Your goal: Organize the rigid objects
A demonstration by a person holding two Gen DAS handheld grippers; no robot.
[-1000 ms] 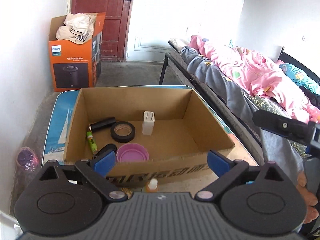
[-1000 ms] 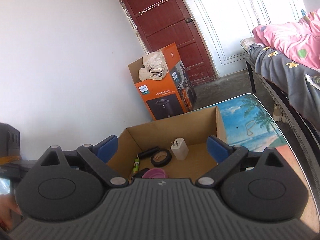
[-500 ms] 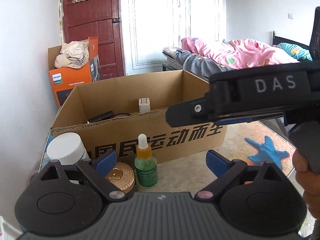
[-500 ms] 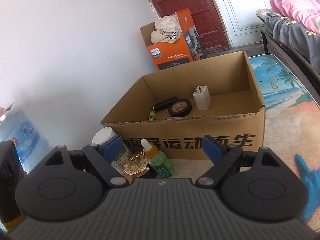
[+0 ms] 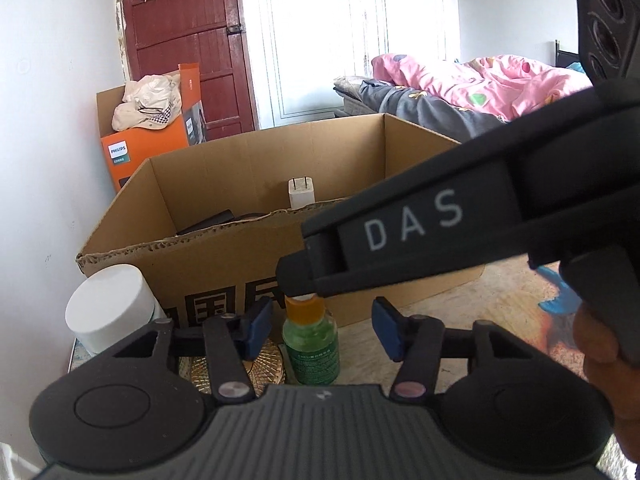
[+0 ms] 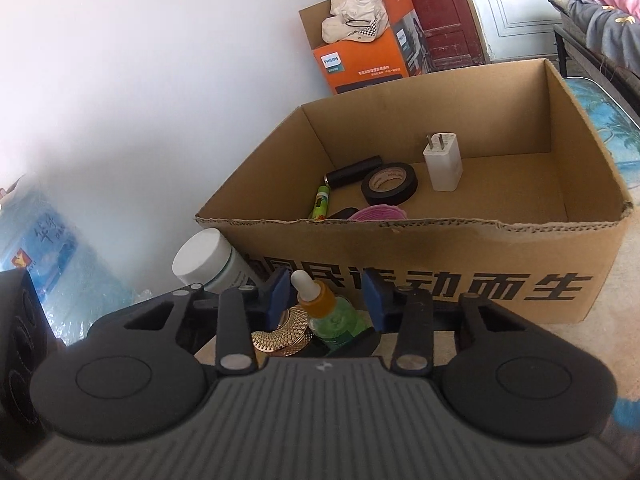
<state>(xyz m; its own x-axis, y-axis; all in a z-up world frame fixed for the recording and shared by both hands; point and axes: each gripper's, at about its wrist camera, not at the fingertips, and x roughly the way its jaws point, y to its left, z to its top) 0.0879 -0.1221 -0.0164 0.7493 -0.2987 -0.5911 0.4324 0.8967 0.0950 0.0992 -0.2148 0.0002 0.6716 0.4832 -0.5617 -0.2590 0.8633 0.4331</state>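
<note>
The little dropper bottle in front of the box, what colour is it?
Green dropper bottle with an orange collar; the right wrist view shows it best.

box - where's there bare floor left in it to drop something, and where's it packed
Inside the cardboard box, the floor right of the white charger, out to the right wall, is bare. The left half is crowded: black tape roll, black cylinder, green tube and pink cup by the near wall.
</note>
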